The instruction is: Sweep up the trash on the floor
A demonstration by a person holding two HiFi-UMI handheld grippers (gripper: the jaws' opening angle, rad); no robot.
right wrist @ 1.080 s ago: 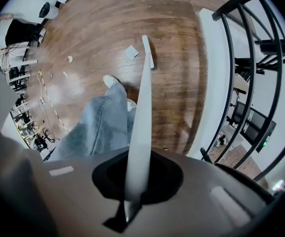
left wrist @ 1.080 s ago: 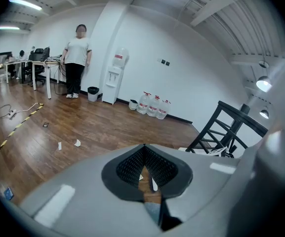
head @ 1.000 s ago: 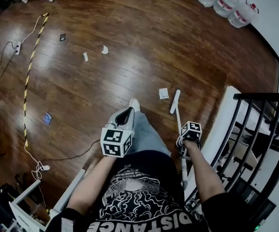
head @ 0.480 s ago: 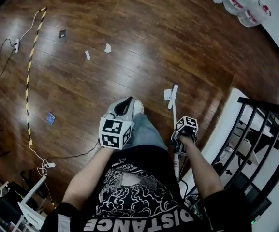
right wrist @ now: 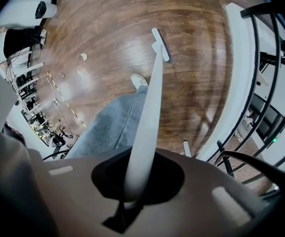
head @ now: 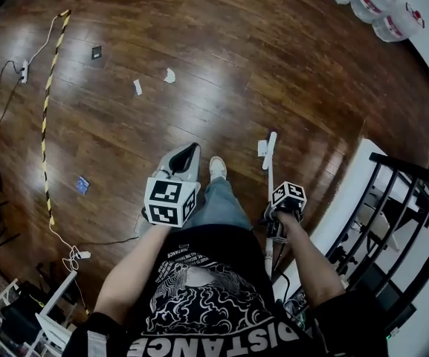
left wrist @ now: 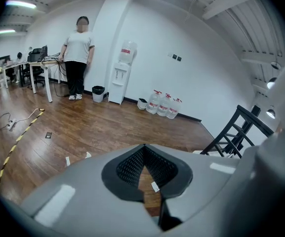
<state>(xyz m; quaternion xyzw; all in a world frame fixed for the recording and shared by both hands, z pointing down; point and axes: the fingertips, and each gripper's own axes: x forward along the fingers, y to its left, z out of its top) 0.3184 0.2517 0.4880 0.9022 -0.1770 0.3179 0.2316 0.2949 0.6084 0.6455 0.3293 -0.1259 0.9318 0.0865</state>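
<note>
Right gripper (right wrist: 135,179): the jaws are clamped on the broom handle (right wrist: 149,112), a smooth, round white rod that slants down to the floor.
Broom head (head: 270,149): a narrow white bar at the floor, ahead of the person's shoe (head: 218,167). The bristles cannot be made out.
Nearest trash: a square white paper scrap (head: 261,148) lies against the left side of the broom head, with its right edge hidden behind the bar.
Left gripper (left wrist: 143,154): the grey jaws are drawn together at the tips and hold nothing. Dark mesh-textured pads (left wrist: 127,166) frame a diamond-shaped gap through which the floor shows.
Floor (head: 221,65): glossy dark wood planks with patches of glare.
Other trash: two white scraps (head: 137,87) (head: 170,75) lie near each other, well apart from the broom. The blue piece (head: 82,185) is too small to identify.
Railing (head: 415,199): black metal bars, cut off at the right edge.
Water jugs (head: 370,2): clear plastic, cut off at the top edge.
</note>
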